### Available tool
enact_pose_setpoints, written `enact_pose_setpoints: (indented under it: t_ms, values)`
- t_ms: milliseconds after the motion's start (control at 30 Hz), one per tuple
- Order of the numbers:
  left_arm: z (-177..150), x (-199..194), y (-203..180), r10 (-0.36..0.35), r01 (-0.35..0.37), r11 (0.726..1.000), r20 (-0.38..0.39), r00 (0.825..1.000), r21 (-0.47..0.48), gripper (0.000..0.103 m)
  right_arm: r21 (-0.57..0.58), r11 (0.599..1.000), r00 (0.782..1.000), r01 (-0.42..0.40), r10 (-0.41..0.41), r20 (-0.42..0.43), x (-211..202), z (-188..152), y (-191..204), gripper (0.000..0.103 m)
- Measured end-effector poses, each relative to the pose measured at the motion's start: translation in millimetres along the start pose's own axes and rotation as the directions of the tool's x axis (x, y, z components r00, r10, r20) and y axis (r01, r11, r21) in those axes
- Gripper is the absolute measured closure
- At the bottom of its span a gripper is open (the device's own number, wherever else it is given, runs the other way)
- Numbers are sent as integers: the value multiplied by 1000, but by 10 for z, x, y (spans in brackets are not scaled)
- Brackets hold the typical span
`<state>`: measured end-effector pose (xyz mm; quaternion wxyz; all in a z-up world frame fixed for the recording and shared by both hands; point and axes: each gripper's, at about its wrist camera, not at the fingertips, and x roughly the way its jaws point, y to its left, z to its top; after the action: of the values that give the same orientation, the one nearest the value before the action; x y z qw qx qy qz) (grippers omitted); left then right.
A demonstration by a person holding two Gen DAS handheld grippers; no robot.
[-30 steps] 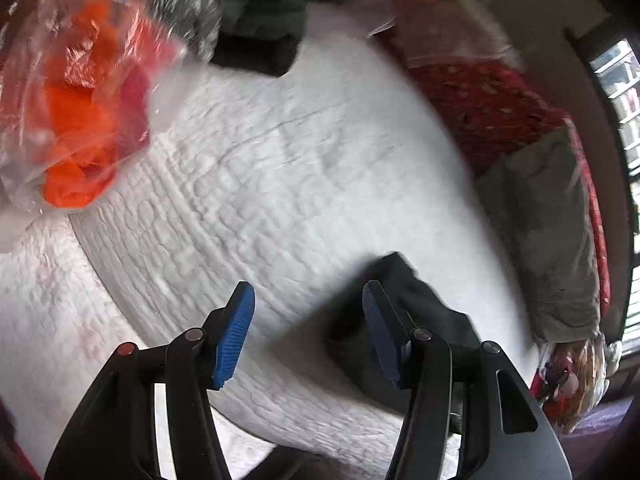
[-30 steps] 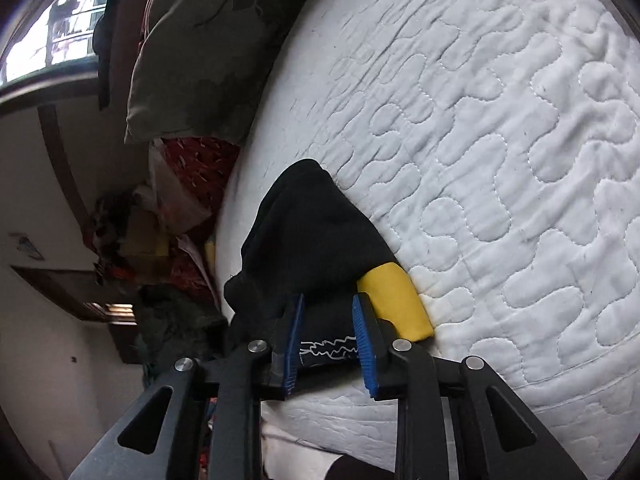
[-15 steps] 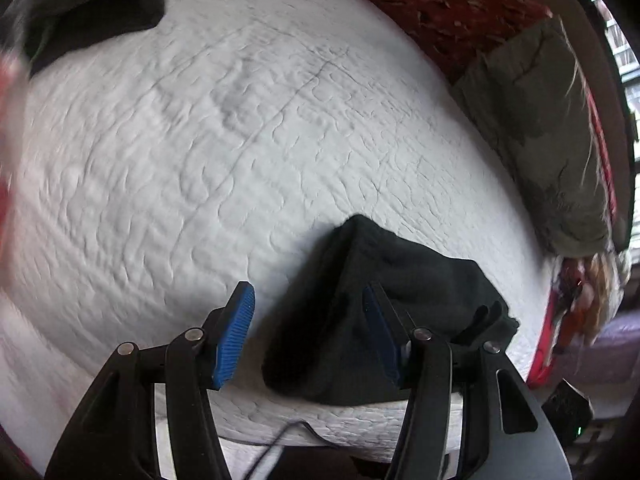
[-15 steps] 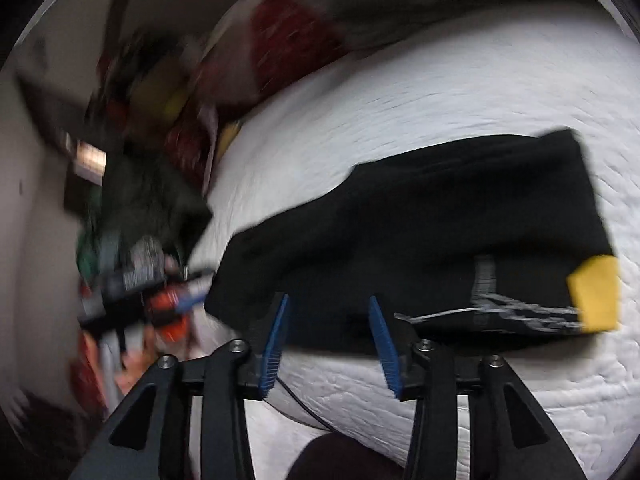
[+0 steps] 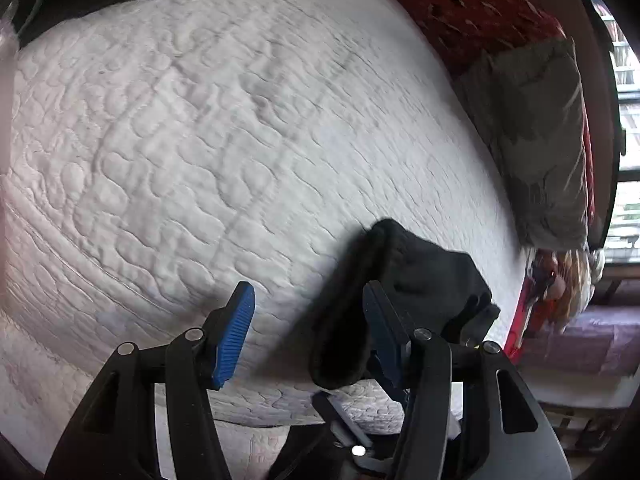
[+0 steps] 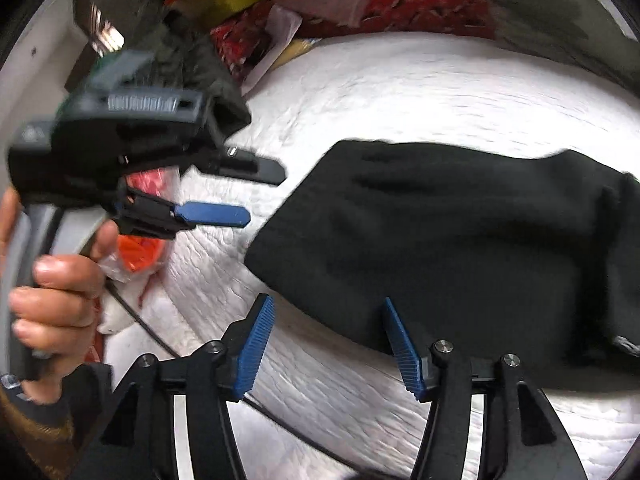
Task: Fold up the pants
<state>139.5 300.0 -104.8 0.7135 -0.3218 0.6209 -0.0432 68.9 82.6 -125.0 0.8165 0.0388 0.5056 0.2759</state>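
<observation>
Up close, left view: the left gripper [image 5: 306,332] gapes, black pants [image 5: 404,280] bunched on the white quilt [image 5: 200,140] by 1 pad. Right view: the right gripper [image 6: 330,344] spreads wide before the pants [image 6: 460,240]; a hand [image 6: 56,304] holds the other tool.

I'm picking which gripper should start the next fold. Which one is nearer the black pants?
Right. The right gripper is open at the near edge of the pants, one finger overlapping them. The left gripper is also open, off their end over the quilt.
</observation>
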Motion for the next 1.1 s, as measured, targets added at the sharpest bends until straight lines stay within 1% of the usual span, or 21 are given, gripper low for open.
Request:
enact_pose_setpoints:
  t_ms: [67, 100, 133, 200, 300, 367, 400, 433, 467, 533, 667, 733, 833, 867, 900, 933, 967, 1000, 1067, 1100]
  values:
    - [33, -62, 57, -12, 12, 1000, 11, 1000, -9, 48, -37, 998, 999, 42, -42, 18, 86, 4, 111, 41]
    - [93, -75, 73, -22, 22, 1000, 15, 1000, -12, 48, -54, 995, 996, 78, -75, 42, 122, 15, 170, 37]
    - [116, -100, 80, -30, 30, 999, 17, 999, -15, 48, -61, 993, 994, 98, -95, 57, 151, 21, 207, 31]
    - [160, -116, 75, -43, 43, 999, 18, 999, -12, 48, -69, 989, 990, 129, -125, 63, 249, 37, 253, 27]
    - [227, -82, 41, -36, 36, 999, 3, 999, 0, 48, -107, 974, 977, 201, -192, 89, 364, 60, 326, 25]
    - [268, -21, -25, -21, 21, 1000, -4, 1000, 21, 48, -132, 964, 970, 231, -218, 107, 427, 58, 351, 29]
    - [290, 28, -94, -15, 15, 999, -12, 1000, 29, 48, -122, 965, 969, 231, -217, 116, 426, 55, 336, 41]
    - [318, 68, -147, -11, 11, 999, -19, 1000, 38, 48, -104, 968, 968, 230, -216, 126, 409, 50, 297, 56]
    - [345, 106, -205, -12, 13, 999, -25, 1000, 48, 48, -69, 976, 971, 208, -198, 135, 356, 50, 188, 61]
    - [385, 181, -315, -15, 19, 997, -45, 999, 71, 48, -37, 989, 981, 144, -138, 136, 295, 45, 43, 71]
    - [408, 361, -506, 5, 4, 994, -86, 996, 109, 48, -16, 995, 986, 99, -96, 138, 223, 51, -4, 72]
    - [380, 407, -578, 20, -9, 990, -80, 997, 139, 48, 4, 997, 987, 81, -81, 139, 215, 48, -30, 72]
    - [351, 448, -696, 14, 1, 985, -84, 996, 175, 48, 15, 998, 988, 68, -69, 138, 201, 69, -52, 72]
    - [334, 481, -734, 33, -16, 983, -86, 996, 185, 56, 23, 998, 989, 59, -61, 137, 200, 69, -61, 72]
    - [319, 519, -760, 58, -40, 980, -87, 995, 196, 73, 29, 998, 989, 52, -56, 135, 203, 76, -81, 72]
    - [319, 567, -780, 84, -63, 977, -94, 992, 204, 74, 34, 998, 990, 47, -51, 134, 190, 80, -92, 72]
    - [332, 573, -778, 106, -87, 975, -84, 991, 205, 76, 39, 998, 990, 41, -46, 135, 179, 76, -100, 72]
    - [321, 573, -792, 110, -93, 976, -75, 991, 199, 77, 40, 998, 990, 38, -43, 135, 173, 77, -103, 72]
    - [308, 537, -793, 96, -84, 981, -62, 993, 175, 79, 47, 998, 990, 32, -38, 133, 148, 52, -107, 73]
    - [294, 494, -776, 77, -67, 986, -60, 995, 152, 79, 53, 998, 990, 28, -34, 134, 125, 51, -117, 73]
